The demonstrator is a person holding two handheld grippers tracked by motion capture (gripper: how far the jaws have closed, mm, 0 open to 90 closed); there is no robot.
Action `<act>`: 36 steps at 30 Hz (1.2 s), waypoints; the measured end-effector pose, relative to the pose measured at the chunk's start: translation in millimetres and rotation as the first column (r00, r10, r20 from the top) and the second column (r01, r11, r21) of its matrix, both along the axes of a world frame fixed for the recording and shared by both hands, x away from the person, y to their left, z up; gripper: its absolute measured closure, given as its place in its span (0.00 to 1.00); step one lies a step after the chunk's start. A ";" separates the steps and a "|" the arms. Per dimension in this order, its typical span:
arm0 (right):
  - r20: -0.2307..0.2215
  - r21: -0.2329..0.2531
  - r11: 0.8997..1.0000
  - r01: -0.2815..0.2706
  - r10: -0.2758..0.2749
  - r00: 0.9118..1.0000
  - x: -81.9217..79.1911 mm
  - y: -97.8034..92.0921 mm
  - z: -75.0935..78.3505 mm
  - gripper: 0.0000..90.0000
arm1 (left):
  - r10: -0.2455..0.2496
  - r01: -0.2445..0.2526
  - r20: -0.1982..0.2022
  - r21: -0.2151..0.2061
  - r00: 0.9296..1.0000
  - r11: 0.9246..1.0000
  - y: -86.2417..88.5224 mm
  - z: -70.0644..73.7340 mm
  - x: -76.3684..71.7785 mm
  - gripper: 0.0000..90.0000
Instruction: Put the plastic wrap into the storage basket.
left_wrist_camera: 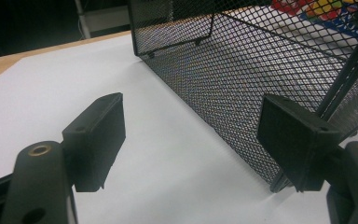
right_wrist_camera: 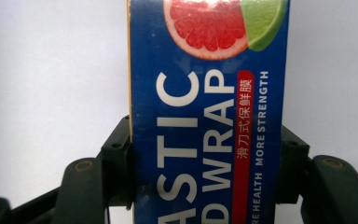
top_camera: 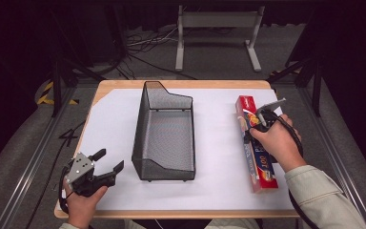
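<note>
The right claw (top_camera: 256,125) is clamped on the plastic wrap box (right_wrist_camera: 205,140), one jaw touching each long side. The box lies flat on the white sheet (top_camera: 114,124) at the right side of the desk (top_camera: 124,84). The left claw (top_camera: 106,166) is released, holding nothing, just beside the mesh basket (top_camera: 164,131).

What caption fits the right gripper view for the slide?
Right gripper closed across the plastic wrap box, jaws against both long sides, over the white table cover.
</note>
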State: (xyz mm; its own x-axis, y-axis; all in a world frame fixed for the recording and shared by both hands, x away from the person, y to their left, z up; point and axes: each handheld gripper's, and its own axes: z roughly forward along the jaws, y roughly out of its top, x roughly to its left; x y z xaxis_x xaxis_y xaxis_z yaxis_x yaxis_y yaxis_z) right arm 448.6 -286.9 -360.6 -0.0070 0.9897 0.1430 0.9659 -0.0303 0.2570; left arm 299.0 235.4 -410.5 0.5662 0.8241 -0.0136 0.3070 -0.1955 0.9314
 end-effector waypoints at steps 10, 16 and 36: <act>0.064 0.032 0.999 -0.020 0.017 0.998 -4.1 7.6 35.2 0.44 | 0.034 -0.034 0.004 0.000 0.999 0.999 3.0 1.5 -1.5 0.28; 0.076 0.045 0.999 -0.018 0.014 0.997 -4.7 7.6 46.8 0.44 | 0.040 -0.040 0.014 0.009 0.999 0.999 2.1 2.0 -2.4 0.29; 0.113 0.118 0.986 -0.121 0.108 0.988 -7.9 53.9 82.2 0.44 | 0.051 -0.051 0.016 0.016 0.999 0.999 2.9 1.3 -3.4 0.29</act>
State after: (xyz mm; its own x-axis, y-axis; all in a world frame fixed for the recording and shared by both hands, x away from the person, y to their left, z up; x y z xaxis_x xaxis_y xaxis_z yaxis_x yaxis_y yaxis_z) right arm 440.8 -233.0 -278.4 -0.1407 0.9561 0.2569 0.9325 0.0407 0.3589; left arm 295.6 238.2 -409.3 0.5235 0.8520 0.0086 0.3020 -0.1950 0.9332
